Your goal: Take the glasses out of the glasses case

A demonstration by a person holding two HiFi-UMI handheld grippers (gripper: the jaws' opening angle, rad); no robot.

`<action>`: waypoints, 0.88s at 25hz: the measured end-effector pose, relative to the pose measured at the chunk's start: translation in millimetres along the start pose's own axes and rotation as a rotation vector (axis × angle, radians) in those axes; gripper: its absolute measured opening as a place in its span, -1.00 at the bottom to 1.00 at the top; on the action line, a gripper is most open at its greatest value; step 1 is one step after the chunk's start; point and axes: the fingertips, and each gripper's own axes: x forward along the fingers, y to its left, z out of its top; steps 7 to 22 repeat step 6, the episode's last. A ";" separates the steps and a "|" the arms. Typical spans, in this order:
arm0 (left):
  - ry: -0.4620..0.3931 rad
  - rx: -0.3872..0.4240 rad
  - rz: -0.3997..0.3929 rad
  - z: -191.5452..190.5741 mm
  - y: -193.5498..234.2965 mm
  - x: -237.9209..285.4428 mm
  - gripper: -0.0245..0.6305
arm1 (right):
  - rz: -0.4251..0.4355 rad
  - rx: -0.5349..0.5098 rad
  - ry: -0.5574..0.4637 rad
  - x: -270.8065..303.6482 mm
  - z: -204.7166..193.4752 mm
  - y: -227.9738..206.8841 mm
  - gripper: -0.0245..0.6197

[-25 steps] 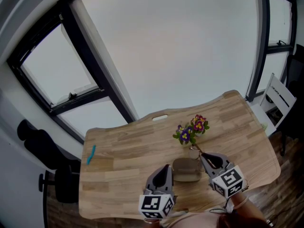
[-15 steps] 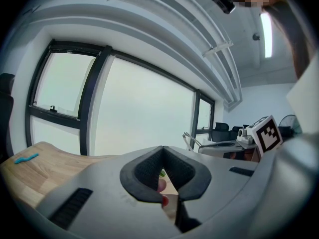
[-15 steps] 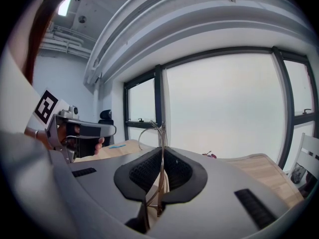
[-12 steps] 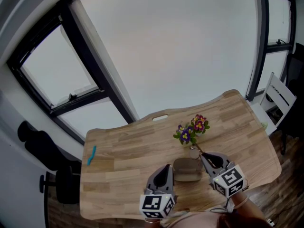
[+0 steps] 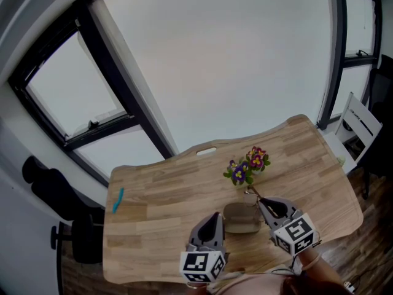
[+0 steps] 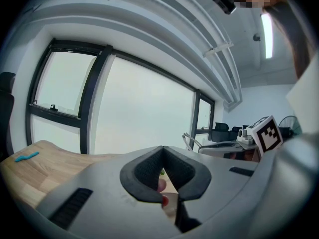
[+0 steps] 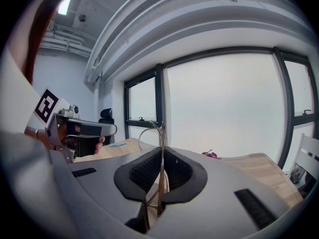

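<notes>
The grey-brown glasses case (image 5: 241,219) lies on the wooden table (image 5: 166,189) near its front edge, between my two grippers. My right gripper (image 5: 261,202) is just right of the case and is shut on thin metal-framed glasses (image 7: 160,133), which stick up past its jaws. In the head view the glasses (image 5: 251,193) show as a fine wire above the case. My left gripper (image 5: 216,216) stands at the case's left end, jaws shut (image 6: 163,148), with nothing seen between them. Whether it touches the case is unclear.
A small vase of purple and pink flowers (image 5: 247,166) stands just behind the case. A blue object (image 5: 117,200) lies at the table's far left. A white chair (image 5: 359,128) stands beyond the right end, a black office chair (image 5: 58,195) to the left. Windows run behind.
My right gripper with the glasses has edged very slightly left. The left gripper and the case have not moved.
</notes>
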 end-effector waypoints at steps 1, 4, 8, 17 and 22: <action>-0.001 0.000 0.000 0.0 -0.2 -0.4 -0.93 | 0.001 -0.001 0.002 -0.4 -0.3 0.7 -0.89; -0.002 -0.001 0.000 -1.2 -1.1 -1.7 -0.93 | 0.002 -0.003 0.004 -1.9 -1.5 2.1 -0.89; -0.003 -0.002 -0.001 -1.6 -1.8 -2.4 -0.93 | 0.002 -0.001 0.004 -2.8 -1.7 2.7 -0.89; -0.003 -0.002 -0.001 -1.6 -1.8 -2.4 -0.93 | 0.002 -0.001 0.004 -2.8 -1.7 2.7 -0.89; -0.003 -0.002 -0.001 -1.6 -1.8 -2.4 -0.93 | 0.002 -0.001 0.004 -2.8 -1.7 2.7 -0.89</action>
